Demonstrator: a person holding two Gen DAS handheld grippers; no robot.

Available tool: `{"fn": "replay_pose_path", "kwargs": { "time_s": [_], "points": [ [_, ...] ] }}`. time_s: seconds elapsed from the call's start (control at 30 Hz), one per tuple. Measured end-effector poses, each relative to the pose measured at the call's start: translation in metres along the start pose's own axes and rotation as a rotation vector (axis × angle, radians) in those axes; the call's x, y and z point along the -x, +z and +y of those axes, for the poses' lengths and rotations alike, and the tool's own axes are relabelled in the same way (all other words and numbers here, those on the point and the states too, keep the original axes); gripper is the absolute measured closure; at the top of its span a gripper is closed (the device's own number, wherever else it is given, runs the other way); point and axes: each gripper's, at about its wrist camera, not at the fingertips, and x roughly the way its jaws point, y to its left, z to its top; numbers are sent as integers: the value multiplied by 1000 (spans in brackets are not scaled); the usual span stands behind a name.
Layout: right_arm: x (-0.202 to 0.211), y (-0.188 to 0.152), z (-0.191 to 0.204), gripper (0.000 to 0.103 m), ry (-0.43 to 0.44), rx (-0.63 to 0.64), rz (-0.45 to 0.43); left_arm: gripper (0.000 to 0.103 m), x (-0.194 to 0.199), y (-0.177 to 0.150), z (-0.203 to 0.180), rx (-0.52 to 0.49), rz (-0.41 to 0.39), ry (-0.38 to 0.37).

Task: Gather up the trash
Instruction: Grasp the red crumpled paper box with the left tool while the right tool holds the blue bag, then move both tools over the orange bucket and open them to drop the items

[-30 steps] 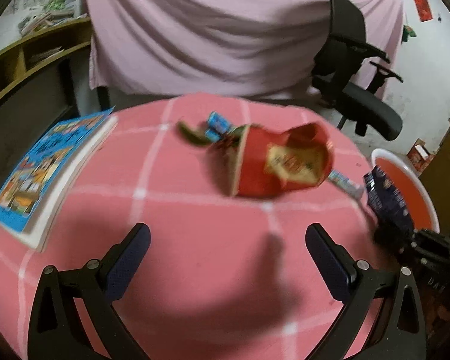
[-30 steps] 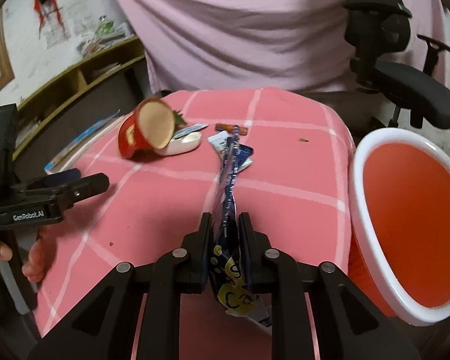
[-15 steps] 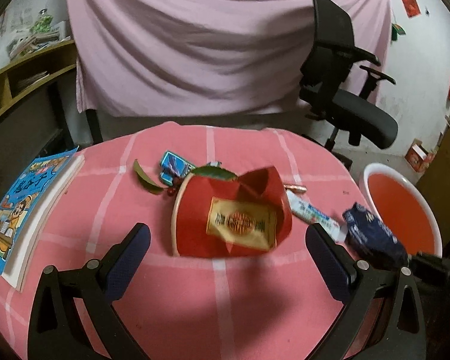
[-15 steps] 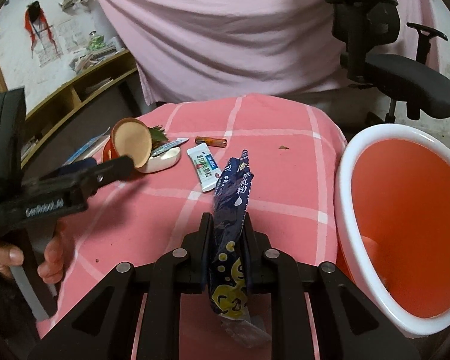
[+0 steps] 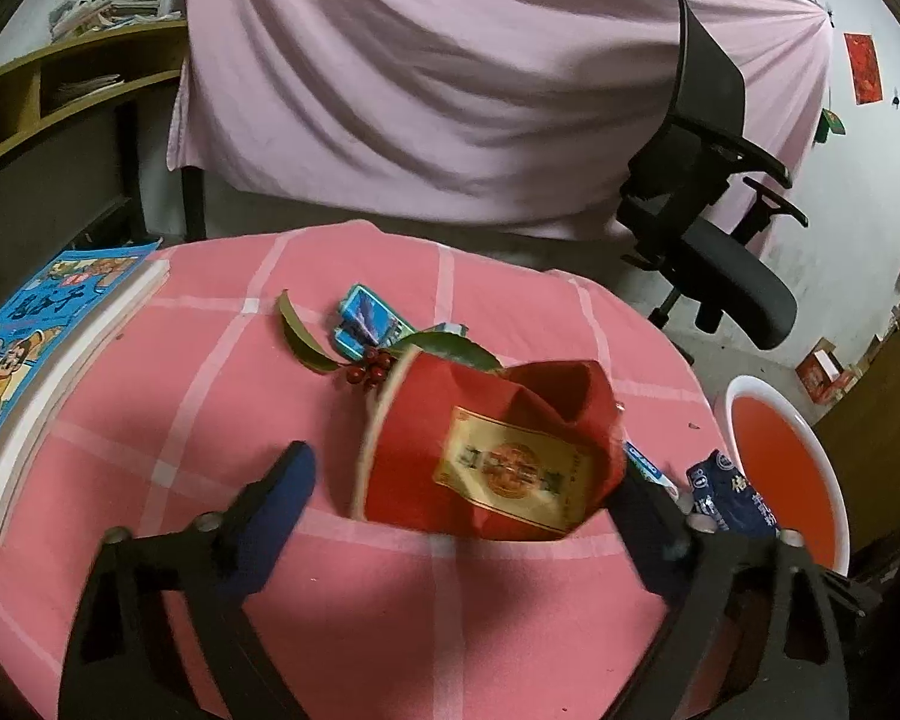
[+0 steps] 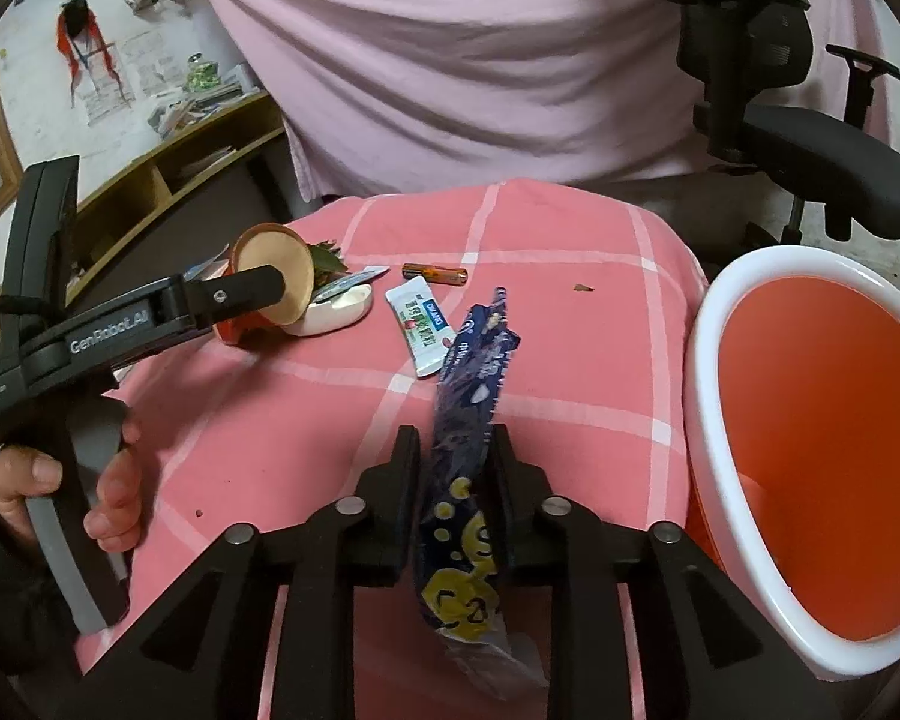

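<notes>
Here the left tongs, closing, straddle a crushed red cup; the right tongs, loosening, flank a blue wrapper.

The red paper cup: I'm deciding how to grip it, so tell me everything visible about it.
The red paper cup lies on its side on the pink checked tablecloth, crumpled, with a dented mouth. It bears a gold label, and its base is pale. It sits between the left gripper fingers, beside a leafy sprig with red berries.
</notes>
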Motion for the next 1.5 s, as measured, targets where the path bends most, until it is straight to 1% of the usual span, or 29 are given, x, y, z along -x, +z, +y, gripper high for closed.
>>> {"fn": "replay_pose_path", "kwargs": {
  "time_s": [0.03,0.07,0.17,0.23,0.4,0.47,0.6,0.7,0.8,0.87,0.93,1.03,1.1,1.2,1.3,1.43,1.5],
  "points": [
    [0,0,1,78,-2,3,0,30,-1,0,0,-3,9,-4],
    [0,0,1,78,-3,4,-1,30,-2,0,0,-4,18,-3],
    [0,-1,-1,79,2,-3,-8,30,0,-1,0,0,9,-2],
    [1,-1,-3,88,-7,-11,-11,30,3,-2,0,10,-1,4],
    [4,-3,-2,89,4,-9,-26,30,19,-14,2,18,-30,0],
    [6,-4,2,89,1,10,-38,30,29,-22,4,30,-51,-19],
    [18,-5,6,89,-16,34,-101,30,52,-32,5,42,-112,-47],
    [33,-6,8,89,-39,40,-186,30,67,-35,0,23,-160,-51],
    [53,-7,10,89,-68,57,-302,30,81,-35,-15,-24,-212,-55],
    [69,-6,12,89,-75,63,-396,30,92,-34,-27,-57,-249,-68],
    [88,-7,12,89,-74,64,-508,30,103,-31,-45,-98,-289,-86],
    [108,-10,5,89,-83,54,-618,30,116,-28,-66,-154,-337,-113],
    [120,-12,-4,89,-91,35,-668,30,122,-24,-84,-194,-361,-139],
    [134,-14,-23,89,-118,-7,-710,30,127,-22,-113,-257,-388,-169],
    [143,-16,-46,89,-154,-72,-720,30,125,-23,-138,-308,-388,-199],
    [153,-22,-75,88,-180,-162,-718,30,107,-26,-172,-348,-342,-245],
    [154,-25,-92,88,-194,-219,-695,30,95,-29,-189,-364,-311,-261]
  ]
}}
